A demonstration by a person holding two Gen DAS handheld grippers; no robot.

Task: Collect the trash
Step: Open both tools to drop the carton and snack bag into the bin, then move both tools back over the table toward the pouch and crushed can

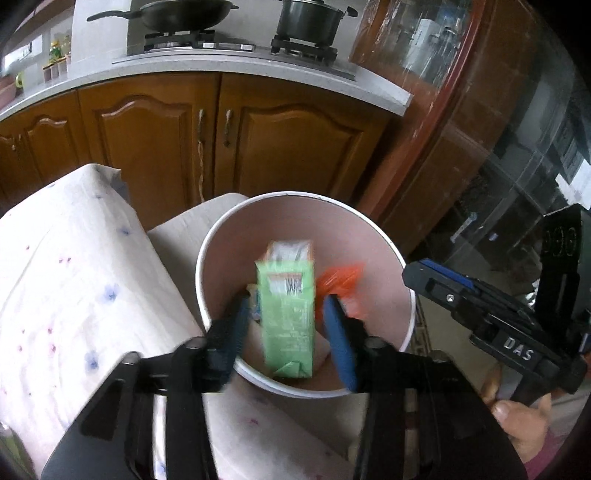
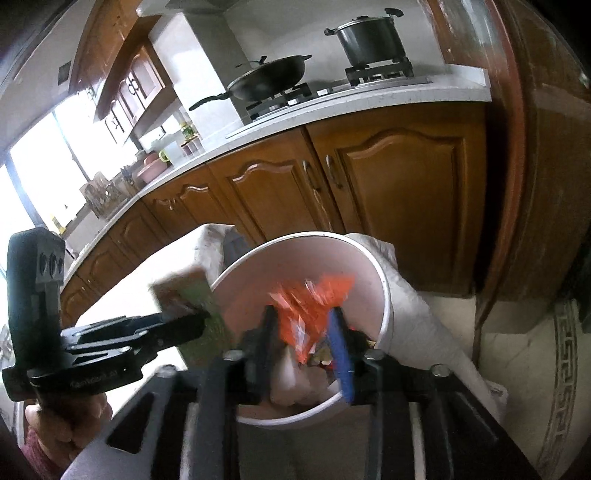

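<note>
- Trash, item 1: green carton [image 1: 288, 314], blurred, upright-ish over the mouth of the white bucket [image 1: 373, 229]. It sits between the fingers of my left gripper [image 1: 286, 325]. I see a gap on each side of it, so I judge the pads are off it and the jaws parted, the carton dropping or about to drop.
- Trash, item 2: orange wrapper [image 2: 310, 306], crumpled and blurred, between the fingers of my right gripper [image 2: 304, 332], above the bucket interior. The jaws stand partly apart. I cannot tell for sure whether a pad still touches the wrapper, but it reads as released.
- Trash, already collected: pale crumpled paper or bag [image 2: 291, 376] low in the bucket, with some small coloured scraps beside it. Too blurred to name further.
- Bucket: stands at the edge of a cloth-covered table [image 1: 74, 280], in front of brown kitchen cabinets [image 1: 155, 140]. Wok [image 1: 181, 14] and pot [image 1: 310, 18] on the hob behind play no part in the task.
- Progress, my judgement: 2 pieces at the point of deposit, at least 1 already inside. No loose trash shows on the visible part of the cloth.
- Remaining, my judgement: confirm both pieces fall inside the rim, then check the unseen table area for more.
</note>
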